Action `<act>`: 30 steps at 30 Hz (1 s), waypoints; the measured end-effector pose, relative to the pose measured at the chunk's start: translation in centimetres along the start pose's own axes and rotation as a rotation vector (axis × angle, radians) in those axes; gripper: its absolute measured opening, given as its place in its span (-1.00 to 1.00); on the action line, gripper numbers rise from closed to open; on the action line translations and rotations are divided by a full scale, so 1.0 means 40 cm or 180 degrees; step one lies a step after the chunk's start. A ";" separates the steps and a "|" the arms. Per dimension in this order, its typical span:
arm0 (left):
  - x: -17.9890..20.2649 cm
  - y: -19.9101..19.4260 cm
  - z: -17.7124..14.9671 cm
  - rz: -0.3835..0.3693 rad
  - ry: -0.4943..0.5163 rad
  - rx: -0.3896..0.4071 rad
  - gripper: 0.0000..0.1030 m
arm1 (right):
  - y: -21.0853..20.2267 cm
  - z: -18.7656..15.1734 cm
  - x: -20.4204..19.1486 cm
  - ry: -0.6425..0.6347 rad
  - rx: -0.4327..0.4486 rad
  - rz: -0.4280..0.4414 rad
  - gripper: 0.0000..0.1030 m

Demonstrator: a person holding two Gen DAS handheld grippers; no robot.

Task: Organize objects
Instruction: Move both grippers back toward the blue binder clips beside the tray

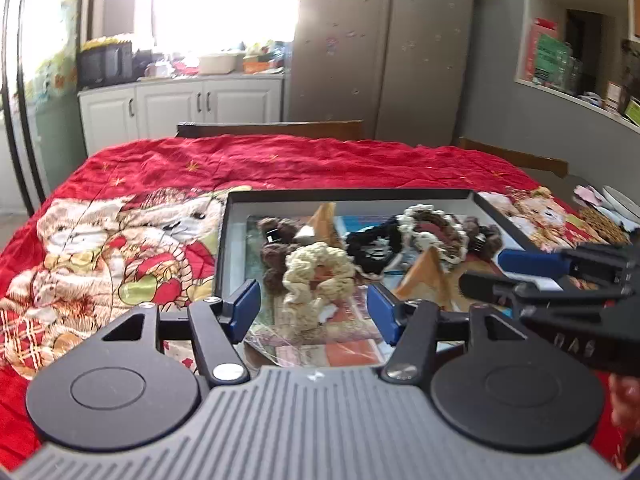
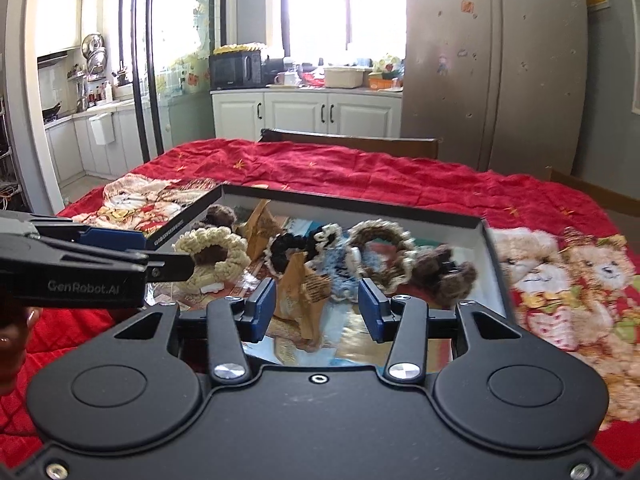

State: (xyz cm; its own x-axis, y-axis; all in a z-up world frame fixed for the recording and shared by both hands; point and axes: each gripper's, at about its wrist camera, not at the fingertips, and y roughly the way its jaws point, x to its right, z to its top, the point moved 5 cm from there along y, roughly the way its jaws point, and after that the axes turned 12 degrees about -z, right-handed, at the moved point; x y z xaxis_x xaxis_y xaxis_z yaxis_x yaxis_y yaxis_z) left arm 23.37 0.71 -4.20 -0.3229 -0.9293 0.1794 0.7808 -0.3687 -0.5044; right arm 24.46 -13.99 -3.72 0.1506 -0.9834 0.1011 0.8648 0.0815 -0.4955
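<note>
Left tongs point(image 1: 314, 310) spread wide, nothing between the blue pads. Right tongs point(image 2: 316, 306) parted too — both level, side by side, pointing forward.

You get strong daylight from the window point(image 1: 224, 4), blown out to white at upper centre in both views. Fisheye bends the frame edges, and the scrunchies point(image 2: 376, 252) at mid-frame look slightly motion-blurred.

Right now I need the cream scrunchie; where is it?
In the box's left half, ahead of the open left gripper: the cream scrunchie, beside a brown one.
</note>
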 end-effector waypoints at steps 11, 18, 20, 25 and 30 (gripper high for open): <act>0.088 -0.066 -0.019 -0.0310 0.0283 0.0011 0.44 | -0.140 -0.029 0.104 0.0024 0.0051 -0.0201 -0.03; 0.138 -0.091 -0.071 -0.0543 0.0526 -0.0123 0.47 | -0.194 -0.094 0.188 0.0102 -0.0014 -0.0456 -0.02; 0.145 -0.088 -0.090 -0.0613 0.0562 -0.0190 0.49 | -0.195 -0.126 0.212 0.0168 -0.0086 -0.0516 -0.02; 0.148 -0.054 -0.131 -0.0736 0.0529 -0.0393 0.49 | -0.195 -0.204 0.243 0.0384 -0.0262 -0.0468 -0.04; 0.142 -0.015 -0.152 -0.0805 0.0490 -0.0513 0.49 | -0.191 -0.234 0.226 0.0320 -0.0256 -0.0464 -0.04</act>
State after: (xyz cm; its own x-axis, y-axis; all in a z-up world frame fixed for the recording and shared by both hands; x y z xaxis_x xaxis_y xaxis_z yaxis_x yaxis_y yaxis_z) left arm 17.80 -4.21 -8.01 -0.5823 -0.7899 0.1924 0.5750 -0.5675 -0.5894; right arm 14.72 -25.03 -7.09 -0.0255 -0.9954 0.0921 0.8323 -0.0722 -0.5496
